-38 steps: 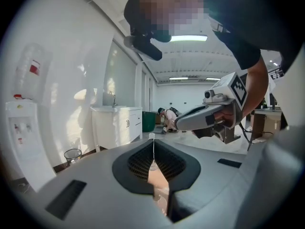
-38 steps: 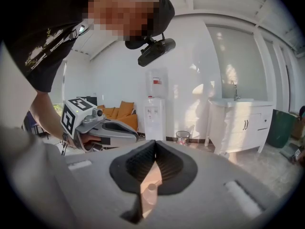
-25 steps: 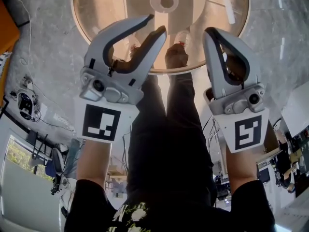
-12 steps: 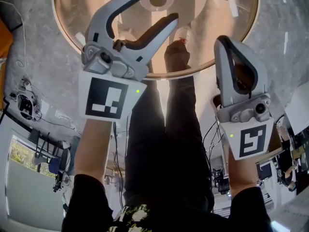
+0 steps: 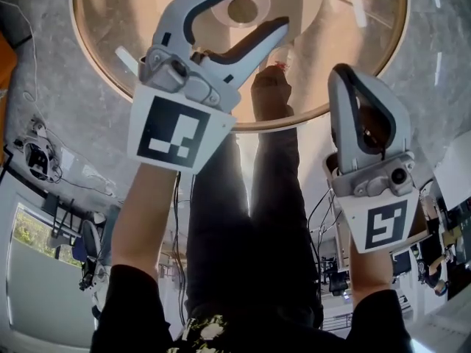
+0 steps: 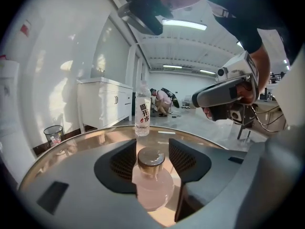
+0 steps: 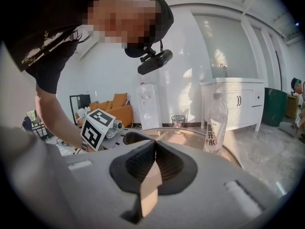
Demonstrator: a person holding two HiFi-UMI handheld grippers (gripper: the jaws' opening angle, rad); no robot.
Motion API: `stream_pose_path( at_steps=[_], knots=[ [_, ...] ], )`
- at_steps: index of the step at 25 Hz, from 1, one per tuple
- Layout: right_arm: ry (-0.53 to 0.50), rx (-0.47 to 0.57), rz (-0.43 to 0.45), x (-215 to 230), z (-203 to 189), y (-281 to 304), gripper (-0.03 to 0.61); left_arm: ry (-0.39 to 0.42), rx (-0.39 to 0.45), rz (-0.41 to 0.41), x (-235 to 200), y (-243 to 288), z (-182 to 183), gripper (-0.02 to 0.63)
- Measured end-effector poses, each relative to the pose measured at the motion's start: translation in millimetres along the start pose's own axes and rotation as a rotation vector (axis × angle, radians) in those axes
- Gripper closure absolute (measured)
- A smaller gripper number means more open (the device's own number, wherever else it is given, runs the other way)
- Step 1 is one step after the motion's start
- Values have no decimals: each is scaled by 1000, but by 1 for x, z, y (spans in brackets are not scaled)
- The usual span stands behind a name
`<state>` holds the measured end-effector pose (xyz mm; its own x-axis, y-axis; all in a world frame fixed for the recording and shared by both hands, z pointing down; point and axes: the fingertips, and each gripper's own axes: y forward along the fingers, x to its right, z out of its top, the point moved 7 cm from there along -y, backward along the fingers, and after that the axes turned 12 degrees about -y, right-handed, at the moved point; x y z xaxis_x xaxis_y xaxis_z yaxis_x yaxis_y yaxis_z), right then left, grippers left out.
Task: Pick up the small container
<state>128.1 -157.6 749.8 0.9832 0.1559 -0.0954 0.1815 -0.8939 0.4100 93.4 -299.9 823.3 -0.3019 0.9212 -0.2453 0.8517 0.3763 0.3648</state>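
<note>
Head view: I see my left claw [image 5: 268,2] and right claw [image 5: 353,79] held over the round glass tabletop [image 5: 118,20], the right one nearer its rim. I cannot make out the task's thing from here. Left gripper view: the small container [image 6: 151,178] stands on the tabletop between the left claw's jaws. The jaws are spread and have just been opening, and neither pad presses on it. It is a clear, rounded jar under a brownish metallic lid [image 6: 151,156], and I cannot tell whether anything is in it. Beyond it a labelled water bottle [image 6: 142,109] stands upright near the far rim, its body clear. Only this view shows a mesh bin [image 6: 54,133] on the floor past the tabletop, with some pale scraps inside. Right gripper view: the right claw [image 7: 153,144] has its pads pressed together with nothing between them. The same bottle [image 7: 215,123] stands to its right, well apart from it.
</note>
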Motion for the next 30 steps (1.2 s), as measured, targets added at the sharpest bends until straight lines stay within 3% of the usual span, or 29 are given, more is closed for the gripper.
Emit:
stream_pose_path(
  at_steps=[4, 14, 19, 30],
  knots=[
    [1, 0, -2, -6, -3, 1, 580, 8, -38, 3, -4, 1, -14, 478],
    [-2, 0, 17, 0, 16, 3, 581, 7, -101, 23, -3, 0, -3, 491],
    [-11, 2, 22, -1, 38, -2, 581, -21, -87, -6, 7, -20, 22, 491],
    [25, 31, 25, 16, 109, 1, 581, 20, -79, -5, 14, -57, 106, 491]
  ],
)
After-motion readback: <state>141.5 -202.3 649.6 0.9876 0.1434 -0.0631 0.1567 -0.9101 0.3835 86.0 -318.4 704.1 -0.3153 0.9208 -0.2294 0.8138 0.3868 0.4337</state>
